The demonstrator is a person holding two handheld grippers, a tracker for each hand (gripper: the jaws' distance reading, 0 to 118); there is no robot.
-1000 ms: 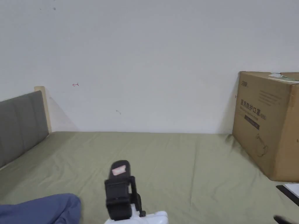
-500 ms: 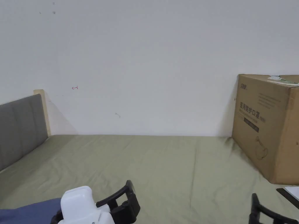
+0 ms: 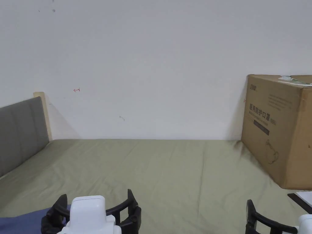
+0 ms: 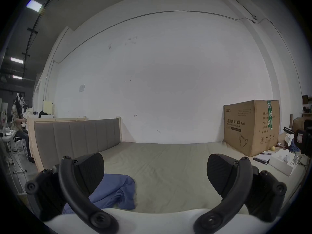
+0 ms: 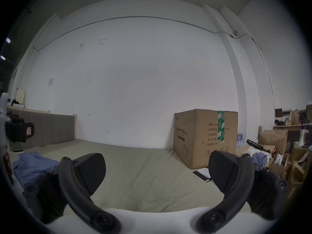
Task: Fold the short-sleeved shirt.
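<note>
A crumpled blue shirt [image 3: 21, 221] lies on the olive bed sheet [image 3: 170, 170] at the near left. In the left gripper view the shirt [image 4: 114, 192] lies just beyond and under the left jaw. My left gripper [image 4: 155, 165] is open, hovering over the shirt's right edge with nothing between its jaws. It sits at the bottom left of the head view as the left gripper [image 3: 96, 195]. My right gripper [image 5: 157, 163] is open over bare sheet, well to the right of the shirt [image 5: 32, 166]. In the head view the right gripper [image 3: 274, 224] shows one jaw at the bottom right.
A large cardboard box [image 3: 280, 128] stands on the bed's far right, against the white wall. A grey padded headboard [image 3: 21, 131] bounds the left side. A dark flat item and papers [image 5: 202, 175] lie near the box. Boxes and clutter [image 5: 278, 153] stand beyond the bed's right side.
My left gripper has swung from an upright, side-on pose to level, with both jaws spread toward the wall. My right gripper has risen into the bottom right of the head view.
</note>
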